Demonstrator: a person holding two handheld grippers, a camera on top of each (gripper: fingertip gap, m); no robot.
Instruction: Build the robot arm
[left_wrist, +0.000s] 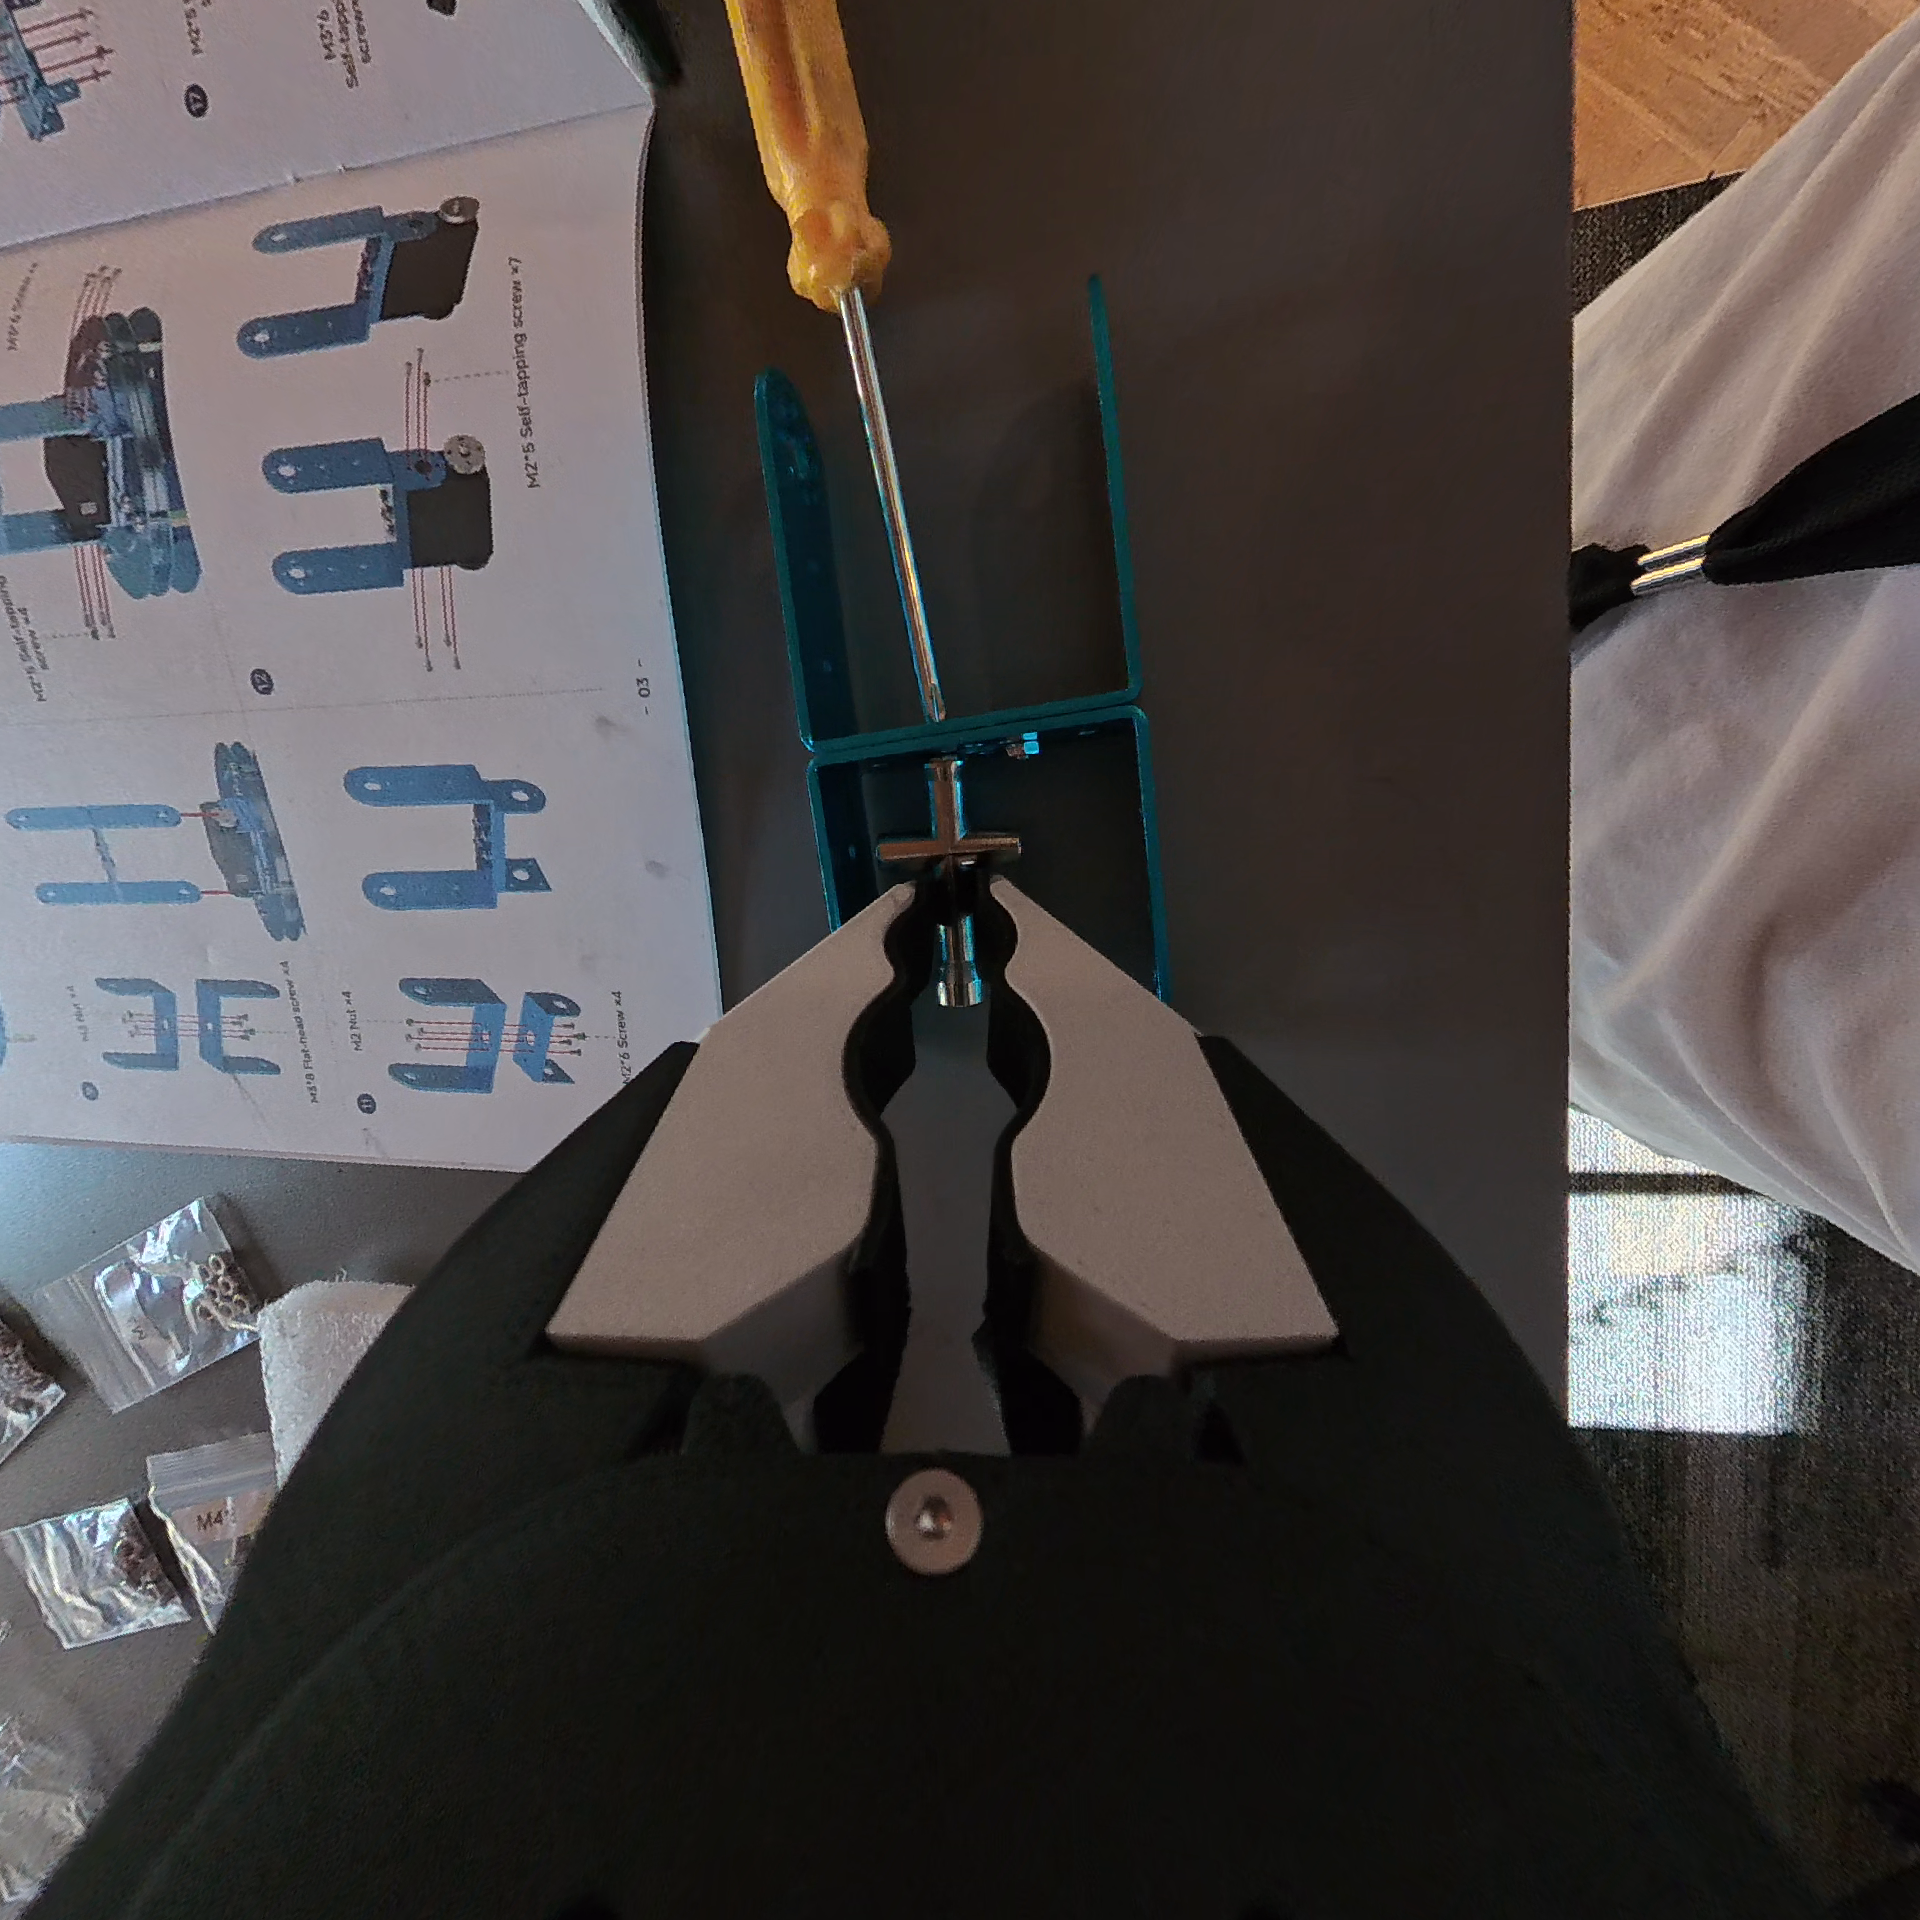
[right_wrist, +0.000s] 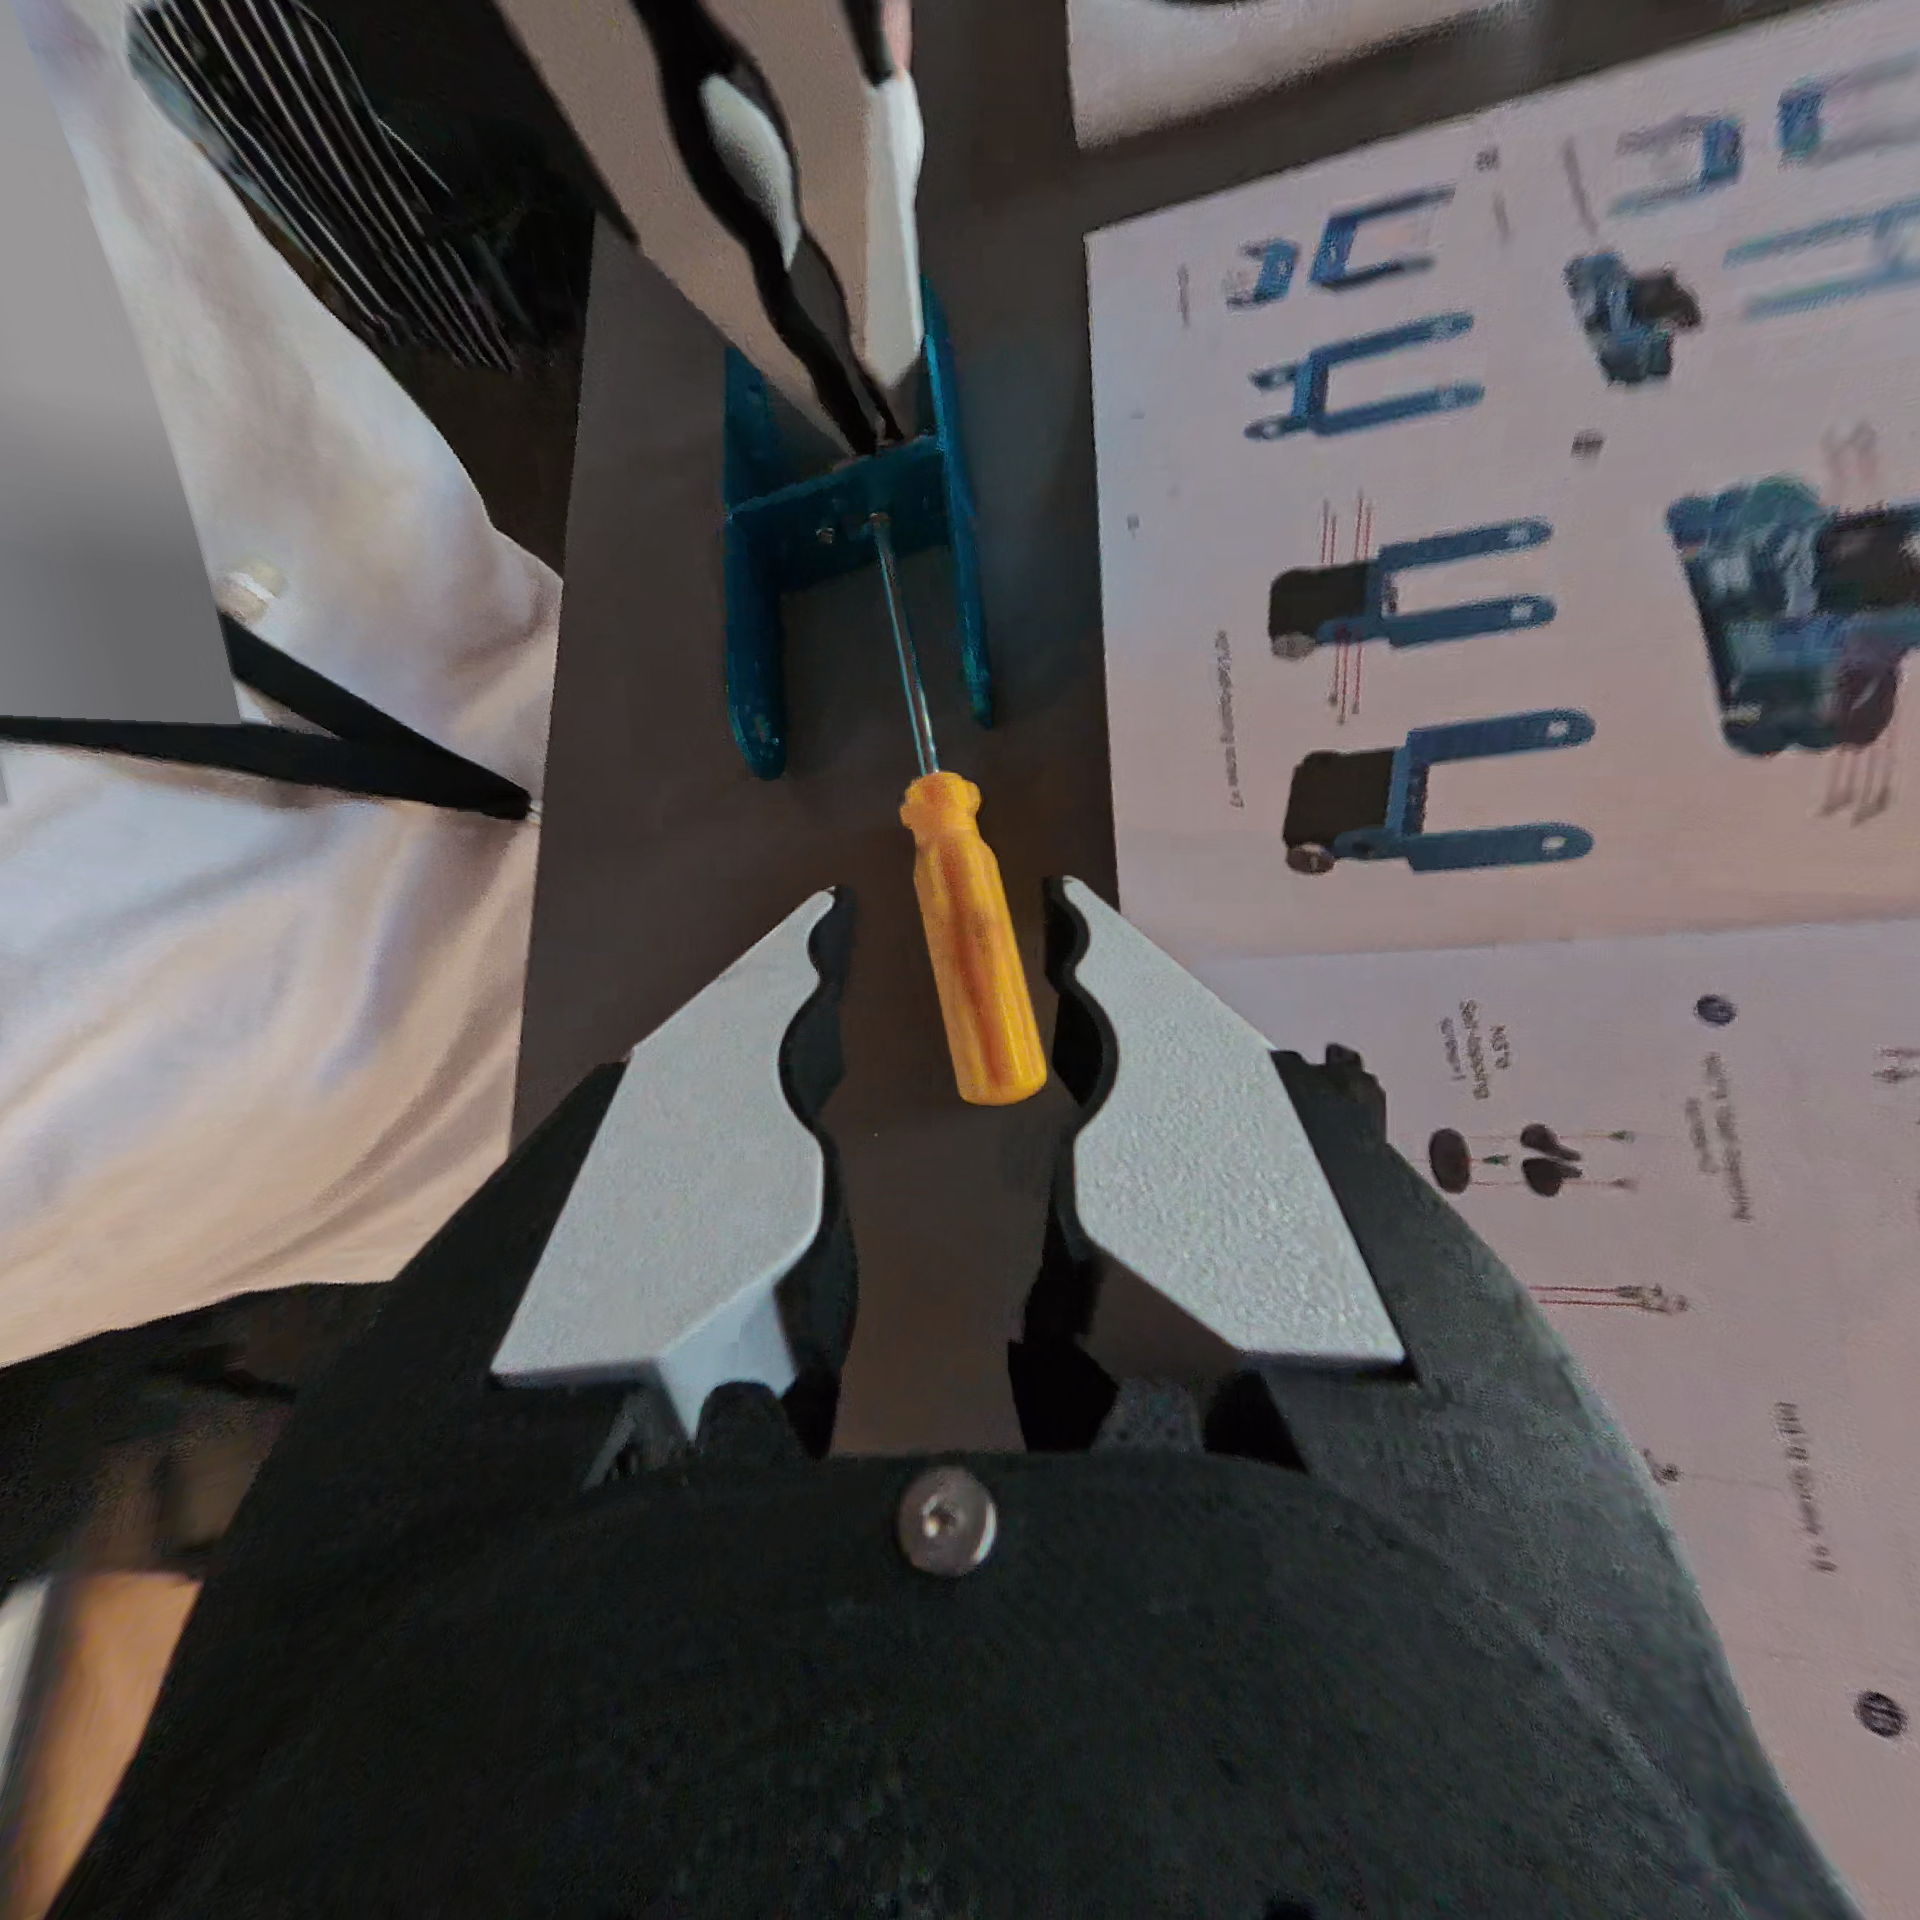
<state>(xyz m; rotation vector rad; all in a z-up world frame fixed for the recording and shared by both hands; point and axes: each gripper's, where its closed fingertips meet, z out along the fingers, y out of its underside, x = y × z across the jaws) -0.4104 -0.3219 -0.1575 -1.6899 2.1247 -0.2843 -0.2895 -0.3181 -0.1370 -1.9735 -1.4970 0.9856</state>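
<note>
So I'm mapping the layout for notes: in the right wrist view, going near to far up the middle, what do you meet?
Right gripper, open → orange screwdriver handle → its metal shaft → blue U-brackets → left gripper, coming in from the far side.

The screwdriver (left_wrist: 821, 177) handle runs off the top edge in the left wrist view. The instruction sheet (right_wrist: 1507, 623) is blurred in the right wrist view and cut by the right edge. What the small plastic bags (left_wrist: 156, 1309) hold is too small to tell. The left gripper's fingers (right_wrist: 727, 208) hide the blue bracket's (right_wrist: 862, 499) far end.
</note>
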